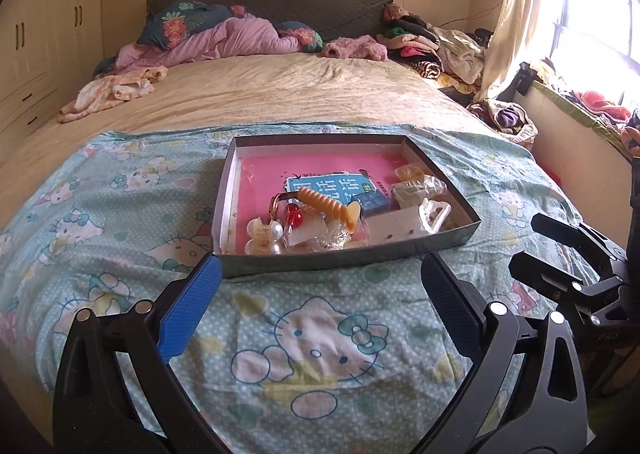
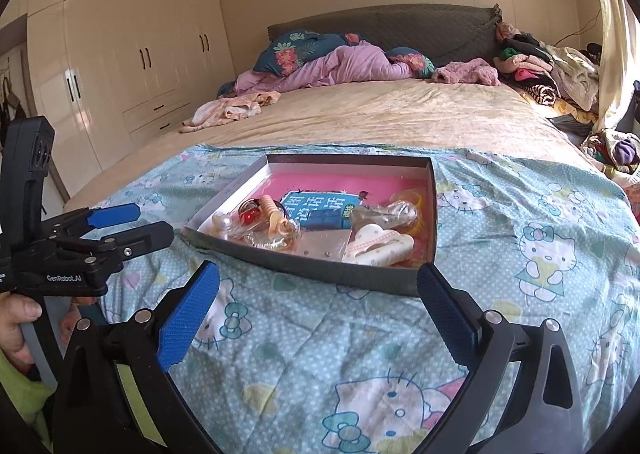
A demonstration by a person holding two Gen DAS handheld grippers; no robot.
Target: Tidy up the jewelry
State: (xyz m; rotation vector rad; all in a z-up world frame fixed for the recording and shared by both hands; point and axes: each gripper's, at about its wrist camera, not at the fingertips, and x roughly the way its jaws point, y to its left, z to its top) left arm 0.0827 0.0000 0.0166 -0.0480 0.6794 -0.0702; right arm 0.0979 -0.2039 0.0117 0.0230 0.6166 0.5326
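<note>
A shallow grey cardboard box (image 1: 348,254) lies on the Hello Kitty blanket and holds hair clips, small bags and trinkets on a pink lining. It also shows in the right wrist view (image 2: 320,266). Inside are an orange spiral hair clip (image 1: 328,207), a red bead piece (image 1: 294,213), a white claw clip (image 1: 434,213) and a blue booklet (image 1: 332,183). My left gripper (image 1: 320,286) is open and empty just short of the box's near wall. My right gripper (image 2: 320,294) is open and empty, also just before the box.
The Hello Kitty blanket (image 1: 320,334) covers the near end of a bed. Pillows and a purple quilt (image 1: 224,37) lie at the headboard. Piled clothes (image 1: 436,45) sit at the far right. A wardrobe (image 2: 132,65) stands left.
</note>
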